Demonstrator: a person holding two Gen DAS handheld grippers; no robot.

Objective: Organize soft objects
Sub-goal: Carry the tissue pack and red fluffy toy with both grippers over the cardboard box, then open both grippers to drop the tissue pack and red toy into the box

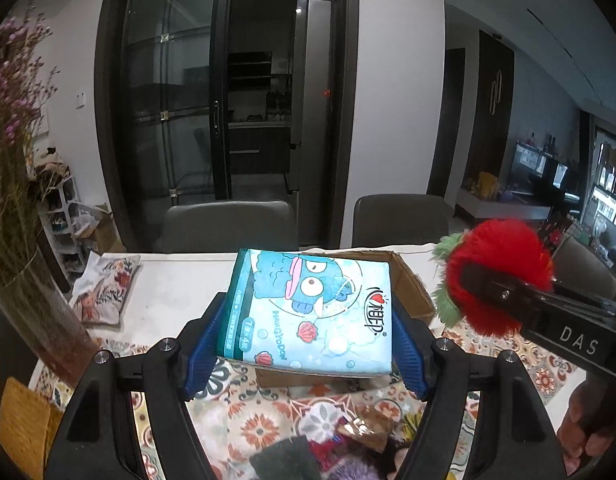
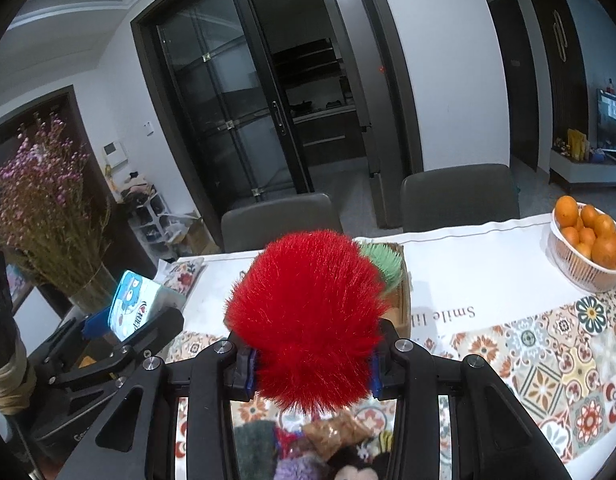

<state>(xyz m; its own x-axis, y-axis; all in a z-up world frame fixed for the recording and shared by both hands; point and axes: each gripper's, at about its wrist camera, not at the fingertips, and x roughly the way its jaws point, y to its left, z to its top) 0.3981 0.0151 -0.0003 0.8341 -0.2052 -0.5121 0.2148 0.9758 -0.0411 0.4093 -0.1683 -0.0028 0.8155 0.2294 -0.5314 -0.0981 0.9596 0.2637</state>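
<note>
My left gripper [image 1: 308,344] is shut on a blue cartoon tissue pack [image 1: 312,312] and holds it above the near edge of an open cardboard box [image 1: 408,280]. The pack also shows in the right wrist view [image 2: 137,304]. My right gripper [image 2: 312,364] is shut on a fluffy red plush with green leaves [image 2: 308,316], held above the table in front of the box [image 2: 402,304]. In the left wrist view the plush [image 1: 500,272] hangs right of the box. Several more soft items [image 2: 328,448] lie on the patterned cloth below the grippers.
A vase of dried flowers [image 2: 47,216] stands at the table's left. A white basket of oranges [image 2: 588,240] sits at the right. A floral pouch [image 1: 107,292] lies at the far left. Two grey chairs [image 2: 279,220] stand behind the table.
</note>
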